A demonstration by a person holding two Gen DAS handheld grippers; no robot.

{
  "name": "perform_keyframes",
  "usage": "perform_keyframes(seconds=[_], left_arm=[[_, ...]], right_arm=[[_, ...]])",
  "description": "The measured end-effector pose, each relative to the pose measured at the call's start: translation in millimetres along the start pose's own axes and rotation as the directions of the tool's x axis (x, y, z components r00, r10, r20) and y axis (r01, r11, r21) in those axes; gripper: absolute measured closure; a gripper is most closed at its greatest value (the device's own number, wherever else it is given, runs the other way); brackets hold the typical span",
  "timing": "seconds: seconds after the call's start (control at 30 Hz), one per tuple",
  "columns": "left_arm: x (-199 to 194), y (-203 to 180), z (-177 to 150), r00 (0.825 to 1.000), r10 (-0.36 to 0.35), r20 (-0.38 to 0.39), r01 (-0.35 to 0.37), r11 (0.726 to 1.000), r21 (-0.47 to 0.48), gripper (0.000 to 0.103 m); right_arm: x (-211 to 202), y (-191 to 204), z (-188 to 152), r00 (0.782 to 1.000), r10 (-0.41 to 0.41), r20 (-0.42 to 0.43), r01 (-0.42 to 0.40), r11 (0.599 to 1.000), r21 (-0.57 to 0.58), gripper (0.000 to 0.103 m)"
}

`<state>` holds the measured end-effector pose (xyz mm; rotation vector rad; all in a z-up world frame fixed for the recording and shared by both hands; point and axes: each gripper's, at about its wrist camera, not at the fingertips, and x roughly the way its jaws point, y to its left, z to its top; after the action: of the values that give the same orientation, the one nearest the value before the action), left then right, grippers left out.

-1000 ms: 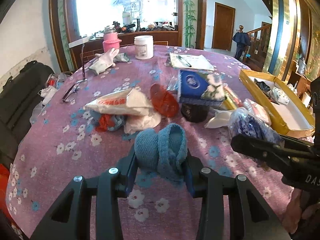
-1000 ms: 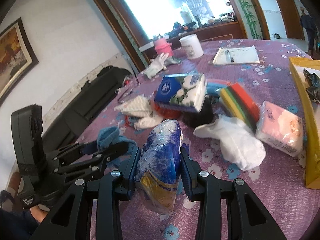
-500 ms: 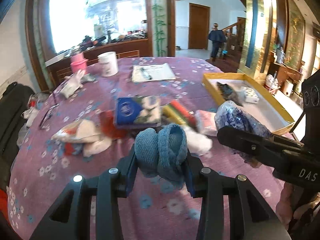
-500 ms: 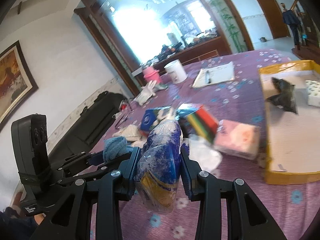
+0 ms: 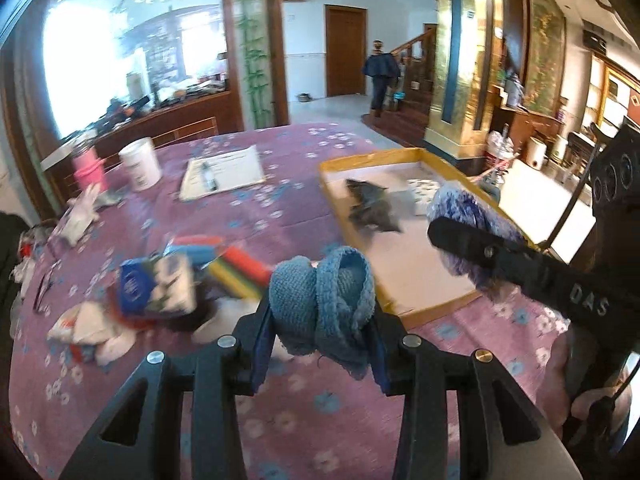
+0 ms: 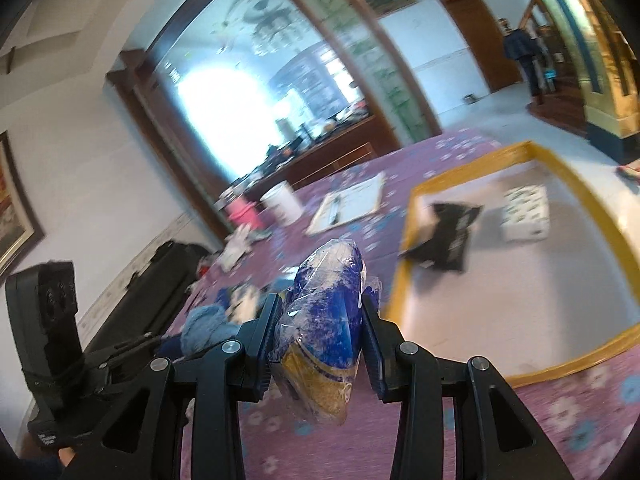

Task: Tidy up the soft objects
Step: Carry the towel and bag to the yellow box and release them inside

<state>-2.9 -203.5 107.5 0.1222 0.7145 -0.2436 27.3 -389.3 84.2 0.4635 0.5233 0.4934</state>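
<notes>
The desk, covered in a purple floral cloth, extends ahead of both hand-held grippers. The yellow-rimmed tray lies ahead and to the right of the left hand-held gripper, and directly ahead and to the right of the right hand-held gripper; it contains a dark crumpled item and a small white patterned pack. A loose pile lies ahead and to the left of the left hand-held gripper: a blue tissue pack, a stack of coloured sponges and pale bags, all blurred. The left hand-held gripper is closed on a bunched blue knitted cloth, which bulges above the jaws and hangs below them, clear of the desk. The right hand-held gripper is closed on a blue and gold plastic-wrapped packet, gripped across its middle and also held clear of the desk. Judgement: both items are light and compliant. The cloth compresses readily, so take it at the thickest fold; a loose edge may slip free or snag the tray rim. The packet's film wrap appears slick and crinkled, so grip across the body, not the sealed end. Neither item appears fragile. Each item can probably be released low over a bare part of the tray floor.
</notes>
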Motion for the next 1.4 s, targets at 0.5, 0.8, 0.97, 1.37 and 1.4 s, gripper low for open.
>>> perform_keyframes(seconds=[0.5, 0.8, 0.97, 1.37, 1.4], left_arm=[[94.1, -70.4, 30.6, 0.984, -0.148, -0.097, 0.153, 0.987, 0.051, 0.064], [138.0, -74.0, 17.5, 0.967, -0.179, -0.180, 0.186, 0.982, 0.025, 0.064], [140.0, -68.6, 16.6, 0.963, -0.195, -0.188, 0.199, 0.980, 0.003, 0.058], [116.1, -68.6, 23.1, 0.969, -0.200, -0.147, 0.203, 0.979, 0.006, 0.045], [112.8, -68.6, 23.7, 0.969, -0.203, -0.144, 0.206, 0.979, 0.008, 0.045]], right_arm=[[1.3, -95.1, 18.2, 0.971, -0.238, 0.011, 0.234, 0.961, 0.146, 0.062], [13.4, -98.1, 10.7, 0.959, -0.278, -0.054, 0.283, 0.951, 0.124, 0.061], [13.8, -97.4, 10.3, 0.960, -0.273, -0.059, 0.279, 0.953, 0.121, 0.058], [-2.0, -100.2, 12.1, 0.965, -0.261, 0.019, 0.254, 0.951, 0.174, 0.046], [-3.3, -100.5, 12.1, 0.966, -0.257, 0.025, 0.249, 0.952, 0.177, 0.046]])
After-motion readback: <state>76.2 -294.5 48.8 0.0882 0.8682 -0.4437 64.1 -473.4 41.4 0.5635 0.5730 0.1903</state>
